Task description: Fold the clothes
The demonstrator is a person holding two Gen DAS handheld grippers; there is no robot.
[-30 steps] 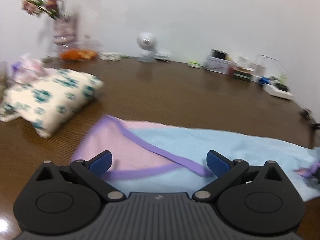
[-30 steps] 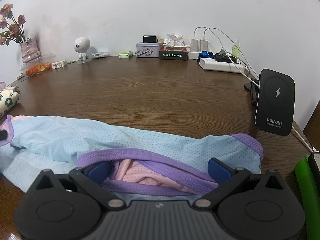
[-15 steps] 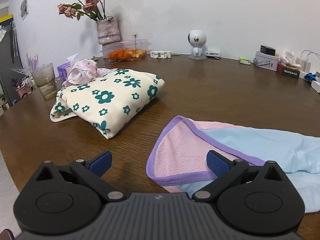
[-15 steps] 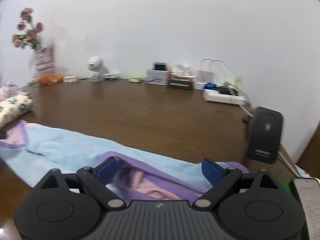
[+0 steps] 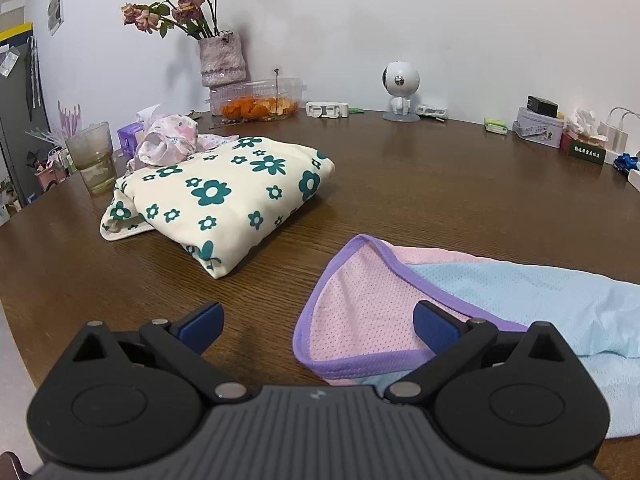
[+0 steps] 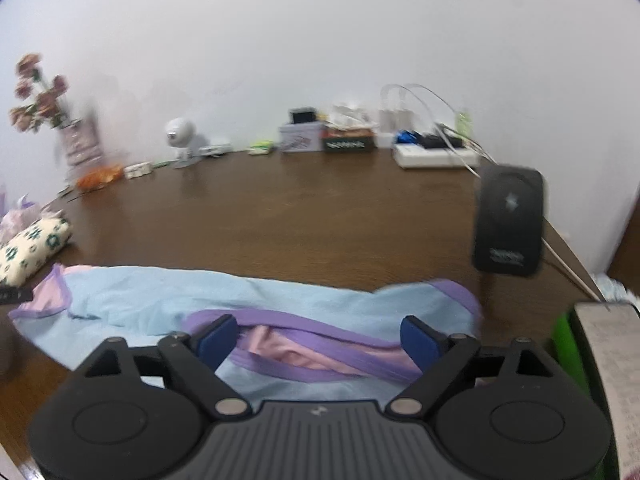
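A light blue mesh garment point(image 5: 540, 300) with pink lining and purple trim lies stretched across the brown table point(image 5: 440, 184). In the left wrist view my left gripper point(image 5: 318, 326) is open and empty, just above the garment's pink, purple-edged left end. In the right wrist view the garment point(image 6: 200, 300) runs left to right, and my right gripper point(image 6: 318, 338) is open and empty over its purple-trimmed opening at the right end. A folded cream cloth with green flowers point(image 5: 224, 196) lies to the left.
A glass point(image 5: 90, 156), a vase of dried flowers point(image 5: 222, 60), a clear box of orange peel point(image 5: 258, 98) and a small white robot figure point(image 5: 400, 90) stand along the back. A black wireless charger point(image 6: 508, 220), a power strip point(image 6: 434, 156) and a green object point(image 6: 566, 344) are at the right.
My left gripper swung left and pulled back; the flowered cloth came into view. My right gripper lifted and drew back a little from the garment's right end. Both stayed open.
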